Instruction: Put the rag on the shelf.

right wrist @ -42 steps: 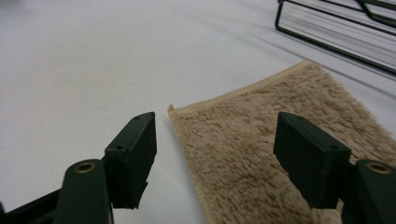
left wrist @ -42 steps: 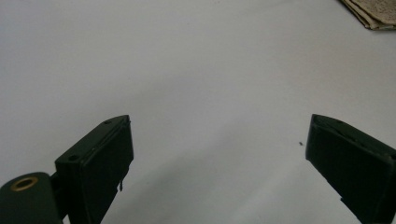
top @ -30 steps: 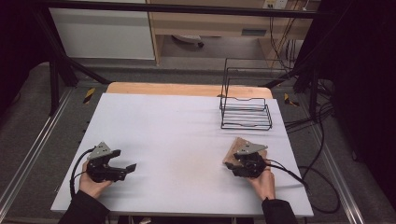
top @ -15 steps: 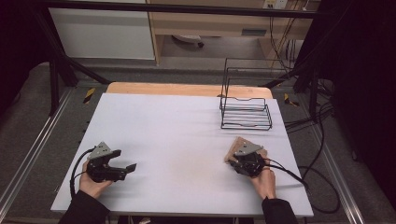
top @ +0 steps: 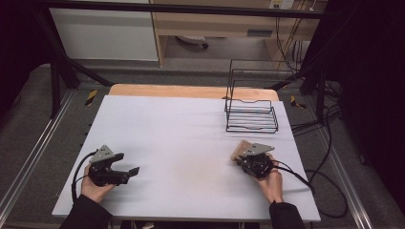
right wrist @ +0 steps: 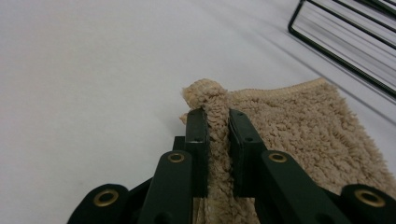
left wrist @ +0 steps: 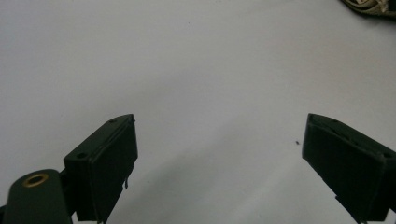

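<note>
Left gripper [top: 128, 170] idle, jaws apart over bare table [top: 191, 143]; right gripper [right wrist: 217, 116] had just been closing and was clamped on a fold of the towel [right wrist: 289, 121] lying near the rack [top: 251, 114]; lifting not yet begun.

Black gripper [right wrist: 215, 126] jaws, brass screws, grey plates, black cables, dark sleeves.
</note>
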`<state>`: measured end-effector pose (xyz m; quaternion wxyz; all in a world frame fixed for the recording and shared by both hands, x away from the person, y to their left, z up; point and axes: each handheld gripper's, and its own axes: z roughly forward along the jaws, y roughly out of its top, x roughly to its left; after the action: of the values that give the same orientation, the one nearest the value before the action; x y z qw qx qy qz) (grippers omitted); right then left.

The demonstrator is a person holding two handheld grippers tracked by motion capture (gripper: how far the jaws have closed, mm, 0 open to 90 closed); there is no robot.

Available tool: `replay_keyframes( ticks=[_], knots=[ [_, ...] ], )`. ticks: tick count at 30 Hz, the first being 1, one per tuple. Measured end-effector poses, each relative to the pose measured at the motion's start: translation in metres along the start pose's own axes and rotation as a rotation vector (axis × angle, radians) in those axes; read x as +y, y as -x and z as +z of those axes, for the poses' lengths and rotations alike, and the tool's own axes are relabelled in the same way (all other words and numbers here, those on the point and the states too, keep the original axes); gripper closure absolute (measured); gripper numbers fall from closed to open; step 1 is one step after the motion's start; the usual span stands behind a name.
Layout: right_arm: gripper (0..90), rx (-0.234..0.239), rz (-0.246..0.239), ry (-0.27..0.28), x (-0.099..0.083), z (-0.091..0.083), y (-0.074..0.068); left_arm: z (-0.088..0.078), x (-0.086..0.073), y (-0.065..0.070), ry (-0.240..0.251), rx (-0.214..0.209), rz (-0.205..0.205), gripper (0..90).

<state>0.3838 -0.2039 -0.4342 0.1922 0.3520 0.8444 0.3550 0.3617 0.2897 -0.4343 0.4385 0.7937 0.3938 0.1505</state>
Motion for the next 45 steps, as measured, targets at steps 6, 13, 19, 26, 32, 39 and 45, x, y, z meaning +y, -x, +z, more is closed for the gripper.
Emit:
replay_keyframes(
  ticks=[6, 13, 19, 26, 32, 39, 45],
  knots=[
    [80.0, 0.104, 0.016, 0.057, 0.011, 0.001, -0.017, 0.000, 0.000, 0.001, 0.000, 0.001, 0.003, 10.3],
    [79.8, 0.212, 0.000, 0.080, 0.021, 0.009, -0.042, 0.000, 0.000, 0.000, 0.000, 0.003, 0.002, 10.4],
    [79.5, 0.278, -0.034, 0.062, 0.025, 0.018, -0.059, 0.000, 0.001, 0.000, 0.000, 0.005, 0.003, 10.4],
    [79.0, 0.346, -0.050, 0.049, 0.026, 0.021, -0.074, -0.001, 0.001, 0.001, -0.001, 0.006, 0.001, 10.2],
    [73.5, 0.366, -0.054, 0.012, 0.023, 0.029, -0.078, -0.001, 0.001, 0.001, -0.002, 0.004, 0.003, 10.2],
    [54.6, 0.358, -0.032, 0.073, 0.026, 0.015, -0.070, 0.000, 0.001, 0.001, -0.005, 0.002, -0.001, 9.9],
    [37.7, 0.270, 0.100, 0.120, 0.015, -0.006, -0.035, 0.001, 0.001, 0.002, -0.009, 0.002, -0.003, 9.7]
  ],
)
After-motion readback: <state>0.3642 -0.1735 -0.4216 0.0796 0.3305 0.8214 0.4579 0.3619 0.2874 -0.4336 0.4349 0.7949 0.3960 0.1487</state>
